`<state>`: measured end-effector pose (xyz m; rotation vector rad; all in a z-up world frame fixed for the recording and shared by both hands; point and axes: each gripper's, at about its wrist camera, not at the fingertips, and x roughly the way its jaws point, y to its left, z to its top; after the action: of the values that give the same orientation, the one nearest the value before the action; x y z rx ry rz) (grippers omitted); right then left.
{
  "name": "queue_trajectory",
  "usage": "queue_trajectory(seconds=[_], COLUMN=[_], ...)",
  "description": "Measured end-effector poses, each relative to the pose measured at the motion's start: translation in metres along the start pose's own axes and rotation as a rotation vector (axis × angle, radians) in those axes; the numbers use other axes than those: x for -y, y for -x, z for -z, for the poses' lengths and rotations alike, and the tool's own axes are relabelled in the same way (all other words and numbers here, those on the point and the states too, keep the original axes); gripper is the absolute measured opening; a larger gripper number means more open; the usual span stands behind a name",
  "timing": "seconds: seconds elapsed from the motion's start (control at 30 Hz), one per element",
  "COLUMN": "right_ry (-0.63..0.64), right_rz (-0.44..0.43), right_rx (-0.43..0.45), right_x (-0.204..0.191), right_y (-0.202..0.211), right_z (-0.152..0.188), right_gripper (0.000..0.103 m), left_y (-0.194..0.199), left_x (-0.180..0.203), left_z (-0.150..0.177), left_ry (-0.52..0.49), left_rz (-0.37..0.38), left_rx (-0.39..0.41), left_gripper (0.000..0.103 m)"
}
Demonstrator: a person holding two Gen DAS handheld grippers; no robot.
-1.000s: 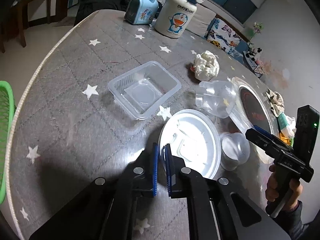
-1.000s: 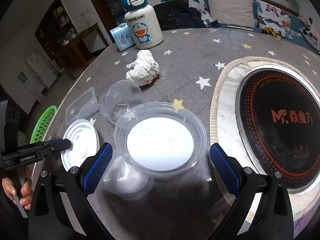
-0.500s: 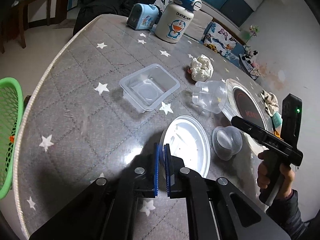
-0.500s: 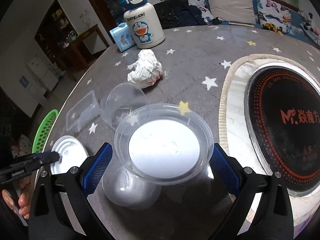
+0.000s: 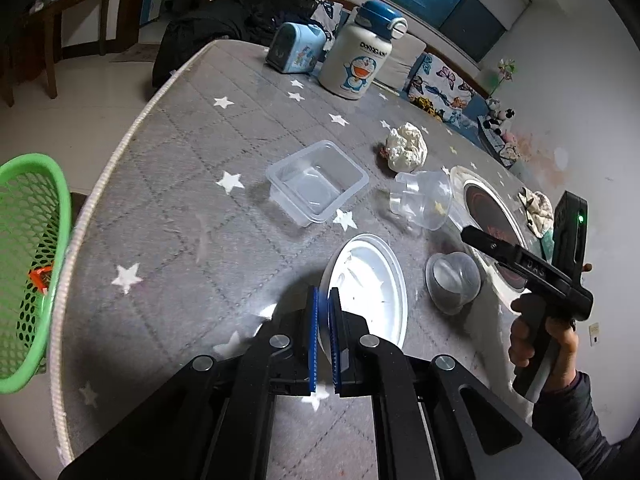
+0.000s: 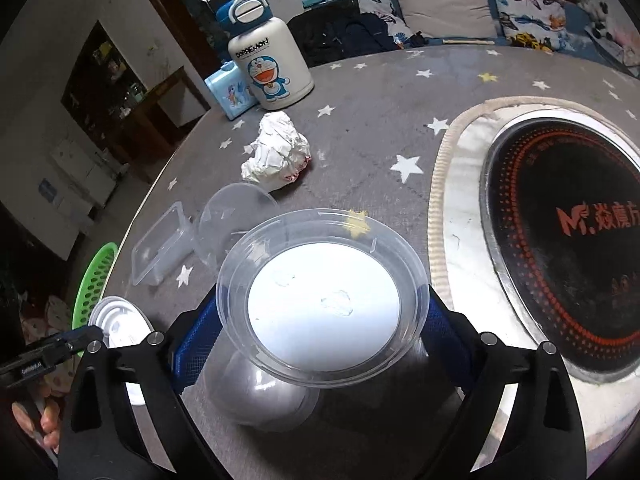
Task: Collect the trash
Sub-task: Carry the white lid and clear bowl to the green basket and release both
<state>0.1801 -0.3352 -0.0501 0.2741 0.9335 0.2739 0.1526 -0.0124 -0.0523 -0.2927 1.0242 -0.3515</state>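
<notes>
My left gripper [image 5: 324, 344] is shut on the rim of a white round lid [image 5: 370, 284] and holds it tilted above the grey star-patterned table [image 5: 180, 208]. My right gripper [image 6: 320, 336] is shut on a clear round bowl [image 6: 324, 300], lifted off the table. A small clear cup [image 6: 268, 396] lies below it and also shows in the left wrist view [image 5: 452, 280]. A clear rectangular tray [image 5: 316, 180], a clear tipped cup [image 5: 424, 200] and a crumpled paper ball [image 5: 406, 146] lie further back. A green basket [image 5: 28, 264] hangs past the table's left edge.
A Doraemon bottle [image 5: 360, 56] and a light blue box [image 5: 296, 48] stand at the far side. An induction cooker [image 6: 568, 240] is set into the table at the right. A cloth [image 5: 534, 208] lies beyond it.
My right gripper closed on the clear bowl and lifted it, uncovering the small cup. My left gripper pulled back and up with the white lid; the green basket came further into view.
</notes>
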Motion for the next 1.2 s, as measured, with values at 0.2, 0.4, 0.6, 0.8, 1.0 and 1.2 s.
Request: queue_trajectory(seconds=[0.2,0.4,0.6,0.8,1.0,1.2], right_ry=[0.134,0.205,0.28,0.356,0.418,0.458], right_rz=[0.041,-0.013,-0.07,-0.138,-0.194,-0.227], right_rx=[0.038,0.048,0.044,0.016,-0.018,-0.055], right_x=[-0.036,-0.084,-0.143,-0.207,-0.265,-0.305], right_y=[0.025,0.034,0.025,0.006,-0.02,-0.042], right_z=[0.008,0.011,0.013,0.02,0.025,0.029], right_gripper=[0.092,0.092,0.092,0.092,0.092,0.092], left_y=[0.022,0.058,0.104,0.14,0.149,0.142], left_x=[-0.013,-0.039,-0.087,-0.149,-0.214,-0.26], left_z=[0.003,0.006,0.007,0.012,0.018,0.027], left_ry=[0.022,0.058,0.123,0.213,0.318,0.402], left_rz=[-0.007,-0.04,-0.095,-0.191,-0.257,-0.288], left_rx=[0.04,0.102,0.182,0.238,0.235,0.215], left_gripper=[0.005,0.005,0.005,0.005,0.005,0.006])
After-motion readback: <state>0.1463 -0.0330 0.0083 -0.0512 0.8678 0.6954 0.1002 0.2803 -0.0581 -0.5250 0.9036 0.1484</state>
